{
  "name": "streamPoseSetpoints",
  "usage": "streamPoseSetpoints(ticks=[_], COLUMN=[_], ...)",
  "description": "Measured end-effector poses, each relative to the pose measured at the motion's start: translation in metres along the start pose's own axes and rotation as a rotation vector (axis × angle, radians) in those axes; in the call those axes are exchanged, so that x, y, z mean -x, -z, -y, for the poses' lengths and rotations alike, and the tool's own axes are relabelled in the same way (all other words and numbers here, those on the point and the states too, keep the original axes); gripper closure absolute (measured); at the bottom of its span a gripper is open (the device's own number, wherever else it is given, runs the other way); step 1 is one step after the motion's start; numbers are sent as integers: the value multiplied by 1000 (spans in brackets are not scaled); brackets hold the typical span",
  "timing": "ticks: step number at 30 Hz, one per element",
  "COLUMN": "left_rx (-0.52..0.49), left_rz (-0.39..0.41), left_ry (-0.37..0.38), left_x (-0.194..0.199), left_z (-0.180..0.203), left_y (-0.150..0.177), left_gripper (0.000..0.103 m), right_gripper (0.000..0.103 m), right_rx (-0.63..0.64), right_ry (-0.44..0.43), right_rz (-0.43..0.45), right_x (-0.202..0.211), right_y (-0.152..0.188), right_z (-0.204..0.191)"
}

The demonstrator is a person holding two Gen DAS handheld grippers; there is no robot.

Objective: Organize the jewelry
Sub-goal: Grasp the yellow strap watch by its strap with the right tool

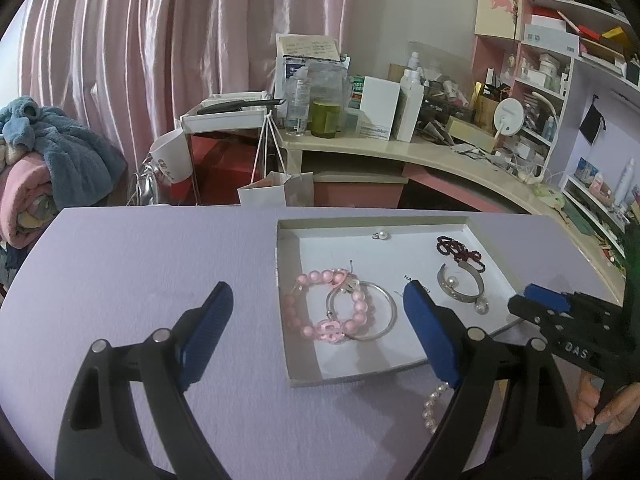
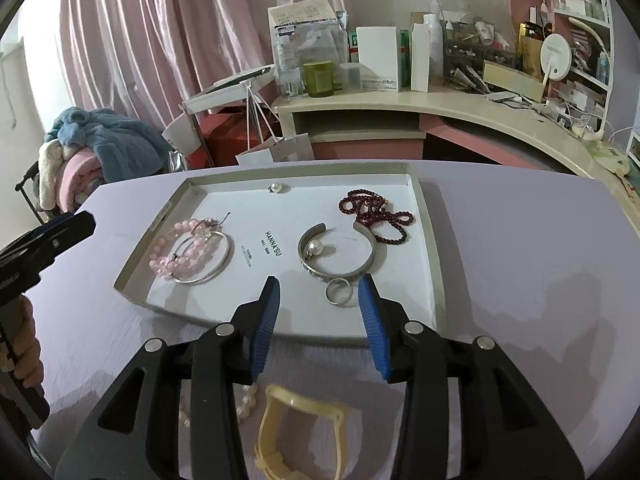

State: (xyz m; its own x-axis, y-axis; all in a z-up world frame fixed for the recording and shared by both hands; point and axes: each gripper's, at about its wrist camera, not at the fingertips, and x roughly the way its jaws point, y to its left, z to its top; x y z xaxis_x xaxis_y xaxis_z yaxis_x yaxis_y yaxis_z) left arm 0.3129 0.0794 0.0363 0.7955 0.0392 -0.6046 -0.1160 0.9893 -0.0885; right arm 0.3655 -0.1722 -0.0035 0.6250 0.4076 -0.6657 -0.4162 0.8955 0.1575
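— Lilac cloth covers the table [image 2: 520,248], and a shallow white tray [image 2: 430,240] sits on it, filling the middle of the right wrist view. What lies inside?

— At the tray's left, a pink bead bracelet [image 2: 180,258] overlapping a thin silver bangle [image 2: 216,264]. Near the centre, an open silver cuff [image 2: 340,270] with a pearl [image 2: 315,248] resting inside its curve. Just above and right of the cuff, a dark red bead strand [image 2: 376,216] in a loose heap. A small pearl earring [image 2: 275,188] lies alone near the far wall.

— And the ring?

— A silver ring [image 2: 338,291] lies flat on the tray floor, touching the near edge of the cuff.

— What about the right gripper [image 2: 319,304]?

— Its blue pads stand apart on either side of the ring without pressing it; nothing is held.

— The left one?

— The left gripper [image 1: 318,308] hovers with its jaws spread wide and empty; in its own view one finger is over bare cloth, the other over the tray.

— Anything outside the tray?

— On the cloth at the bottom of the right wrist view, a pale yellow watch strap [image 2: 298,432] and a white pearl bracelet [image 2: 245,400], partly hidden behind the fingers
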Motion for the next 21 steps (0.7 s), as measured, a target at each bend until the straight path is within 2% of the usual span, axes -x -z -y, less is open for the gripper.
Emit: streamPoseSetpoints(ticks=[12, 21], left_rx=[3, 27], left_rz=[19, -2], left_ry=[-12, -18], left_x=[30, 46], left_z=[-4, -15], left_y=[13, 32], left_gripper=[16, 16], right_gripper=[56, 55], right_rx=[-12, -19], right_ry=[-7, -22], right_rz=[31, 30], right_x=[41, 55], right_y=[26, 44], right_z=[7, 4])
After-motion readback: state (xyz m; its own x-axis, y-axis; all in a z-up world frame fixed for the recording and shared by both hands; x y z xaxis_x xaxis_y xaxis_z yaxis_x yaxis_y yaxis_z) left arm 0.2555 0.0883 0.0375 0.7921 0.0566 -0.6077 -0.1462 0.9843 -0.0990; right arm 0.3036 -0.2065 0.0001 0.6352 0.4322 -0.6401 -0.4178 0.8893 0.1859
